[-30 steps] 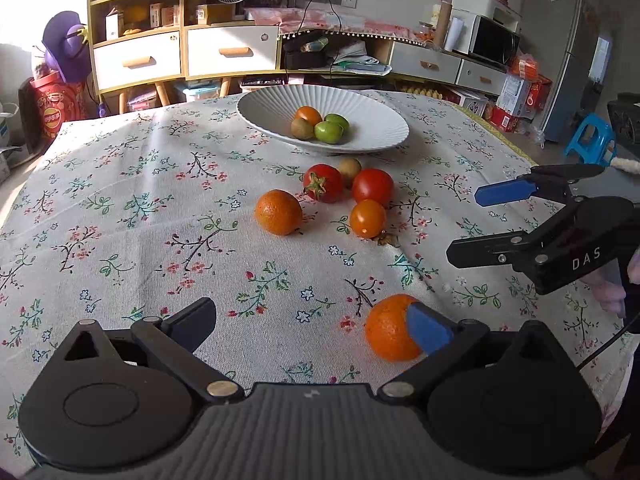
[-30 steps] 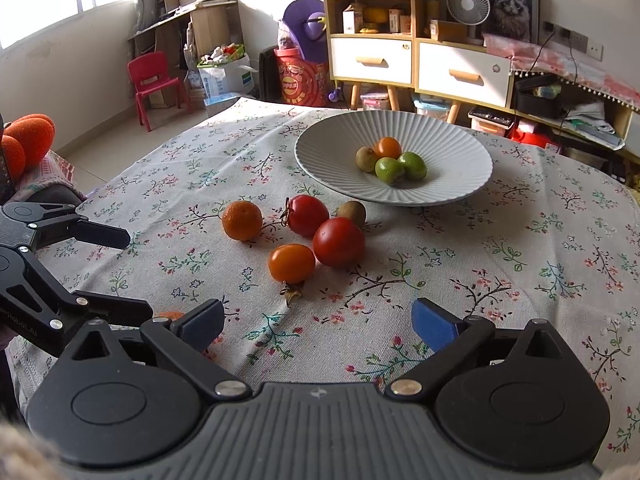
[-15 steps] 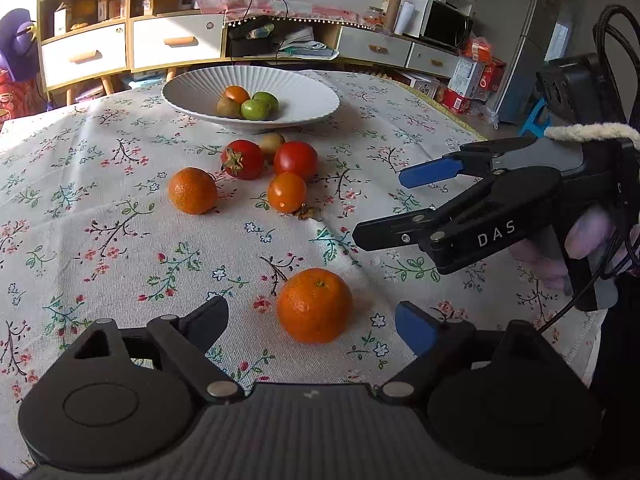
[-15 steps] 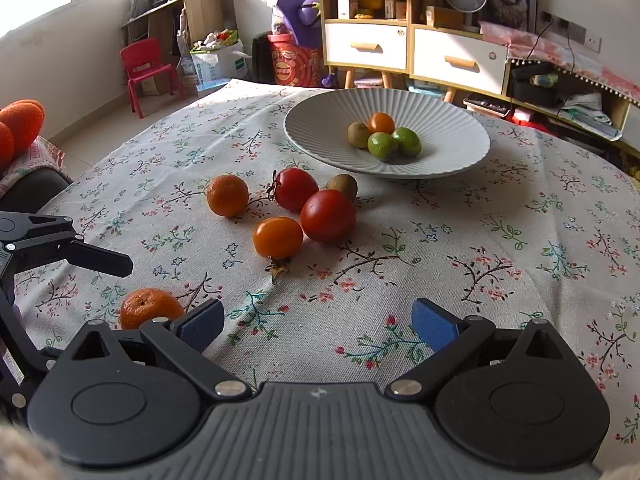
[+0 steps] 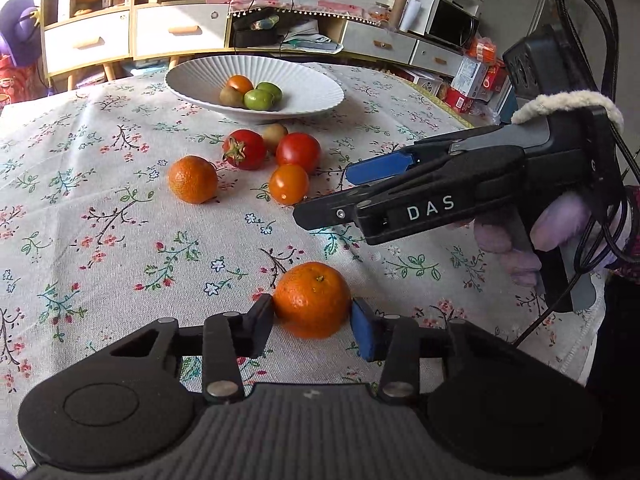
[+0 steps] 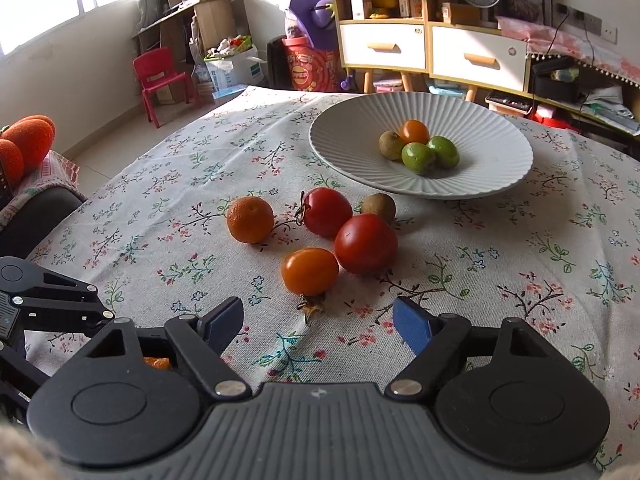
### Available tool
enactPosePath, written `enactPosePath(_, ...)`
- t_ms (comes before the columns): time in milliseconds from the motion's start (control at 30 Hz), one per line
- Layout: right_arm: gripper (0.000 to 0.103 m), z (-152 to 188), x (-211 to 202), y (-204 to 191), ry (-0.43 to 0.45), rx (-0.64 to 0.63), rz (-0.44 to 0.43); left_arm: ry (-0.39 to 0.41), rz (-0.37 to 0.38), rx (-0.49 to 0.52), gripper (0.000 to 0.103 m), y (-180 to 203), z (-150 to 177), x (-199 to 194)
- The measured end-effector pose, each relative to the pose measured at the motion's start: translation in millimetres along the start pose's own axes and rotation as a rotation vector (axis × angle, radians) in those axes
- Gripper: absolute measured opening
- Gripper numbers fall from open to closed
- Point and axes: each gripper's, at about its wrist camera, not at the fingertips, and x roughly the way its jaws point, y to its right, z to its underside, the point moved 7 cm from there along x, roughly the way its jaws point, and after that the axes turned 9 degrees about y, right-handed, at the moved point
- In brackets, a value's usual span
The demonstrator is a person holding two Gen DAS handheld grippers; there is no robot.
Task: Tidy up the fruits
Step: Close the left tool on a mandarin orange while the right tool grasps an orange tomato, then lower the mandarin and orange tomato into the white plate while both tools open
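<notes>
— Since a second ago, what is changing?

— Both grippers are narrowing. The left gripper (image 5: 312,316), wide apart before, is now closing on the near tangerine (image 5: 312,300), both pads touching its sides.

— Where is that fruit sitting, and which way is it pointing?

— It is resting on the floral tablecloth (image 5: 100,240), near the table's front edge, stem dimple facing up; it is round, with no clear long axis.

— And the other hand?

— The right gripper (image 6: 318,326) is angling down toward the orange tomato (image 6: 310,270), jaws closing but spread, nothing between them. A gloved hand (image 5: 532,236) is gripping its handle. The white bowl (image 6: 500,148) is sitting beyond.
</notes>
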Motion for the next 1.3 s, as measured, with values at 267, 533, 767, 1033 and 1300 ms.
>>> enactPosePath(267,0.055,-2.7,15.1,-8.2,-0.017,-0.043,-0.001,0.008,-0.048,-0.003,0.044,-9.5,-3.8,-2.2)
enactPosePath(533,0.041,-6.3,19.4,-6.5,-0.002,-0.044,0.018,0.011,-0.067,-0.01,0.044,-15.5,-5.6,-3.4)
enactPosePath(767,0.032,-6.9,18.6,-6.2,-0.005,-0.055,0.021,0.014,-0.084,-0.012,0.044,-16.7,-6.4,-3.7)
enactPosePath(1033,0.032,-8.3,13.9,-8.8,-0.015,-0.049,0.009,0.027,-0.121,-0.031,0.044,-26.7,-14.7,-1.7)
enactPosePath(1300,0.032,-18.6,3.3,-8.8,0.009,-0.029,0.002,0.063,-0.145,-0.039,0.044,-31.2,-31.7,-0.3)
